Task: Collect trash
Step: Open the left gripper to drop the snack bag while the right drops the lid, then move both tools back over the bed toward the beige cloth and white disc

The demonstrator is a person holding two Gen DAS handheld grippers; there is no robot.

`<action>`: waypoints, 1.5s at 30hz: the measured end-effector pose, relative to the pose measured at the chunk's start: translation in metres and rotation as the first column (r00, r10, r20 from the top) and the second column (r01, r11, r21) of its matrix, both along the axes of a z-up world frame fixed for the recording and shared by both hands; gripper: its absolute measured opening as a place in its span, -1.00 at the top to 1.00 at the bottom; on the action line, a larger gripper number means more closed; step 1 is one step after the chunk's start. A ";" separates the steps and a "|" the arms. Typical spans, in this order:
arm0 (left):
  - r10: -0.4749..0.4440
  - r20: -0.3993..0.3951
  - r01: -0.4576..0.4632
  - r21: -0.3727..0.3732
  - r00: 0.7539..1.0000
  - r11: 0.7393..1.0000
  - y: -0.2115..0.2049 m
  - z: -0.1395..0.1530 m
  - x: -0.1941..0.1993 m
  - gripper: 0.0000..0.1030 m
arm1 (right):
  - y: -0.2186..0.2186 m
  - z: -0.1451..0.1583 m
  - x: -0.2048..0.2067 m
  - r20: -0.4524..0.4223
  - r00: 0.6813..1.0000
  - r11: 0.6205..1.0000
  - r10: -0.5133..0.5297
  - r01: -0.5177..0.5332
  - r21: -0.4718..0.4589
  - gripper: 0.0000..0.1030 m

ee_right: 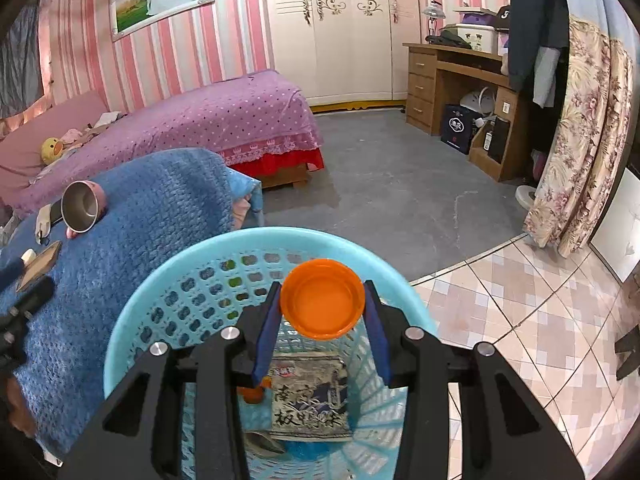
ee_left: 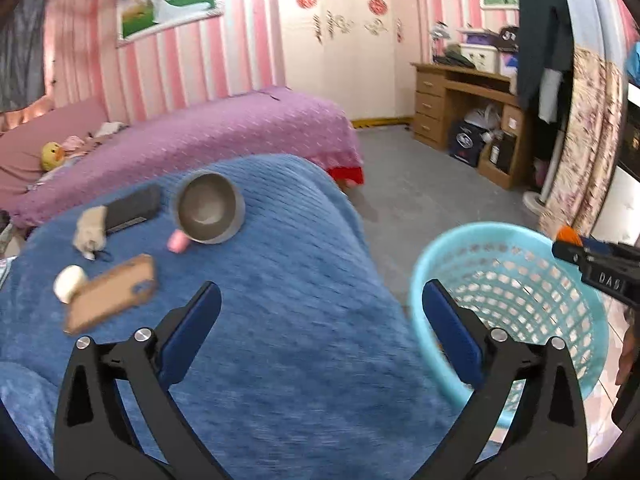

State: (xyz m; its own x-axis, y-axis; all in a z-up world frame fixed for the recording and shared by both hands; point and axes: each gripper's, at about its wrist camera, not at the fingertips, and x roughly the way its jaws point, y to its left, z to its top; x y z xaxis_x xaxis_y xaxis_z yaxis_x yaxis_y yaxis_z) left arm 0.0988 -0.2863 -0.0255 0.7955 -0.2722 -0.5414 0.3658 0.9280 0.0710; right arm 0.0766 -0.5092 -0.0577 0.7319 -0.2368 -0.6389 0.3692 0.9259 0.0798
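The right gripper [ee_right: 322, 308] pinches a round orange plastic lid [ee_right: 322, 305] above the light-blue plastic basket [ee_right: 132, 320]; tilted, it may bounce out. The left gripper [ee_left: 320, 320] gapes empty.

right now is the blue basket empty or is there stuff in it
Not empty. The right wrist view looks down into the blue basket: a printed wrapper lies at the bottom, with a small orange piece beside it.

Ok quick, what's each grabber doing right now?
Left gripper: open, holding nothing.
Right gripper: closed on the orange cap, over the blue basket.
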 end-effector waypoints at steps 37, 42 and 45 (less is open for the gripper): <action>0.360 -0.010 -0.360 -0.028 0.933 0.933 0.280 0.017 0.052 -0.89 | 0.167 0.023 0.079 0.051 0.980 0.981 0.192 -0.190 -0.041 -0.67; 0.366 0.009 -0.366 0.002 0.931 0.931 0.294 0.013 0.054 -0.89 | 0.193 0.022 0.090 0.054 0.973 0.974 0.226 -0.224 -0.033 -0.67; 0.379 -0.003 -0.379 0.005 0.925 0.925 0.302 0.009 0.057 -0.90 | 0.210 0.020 0.096 0.046 0.965 0.966 0.259 -0.258 -0.030 -0.67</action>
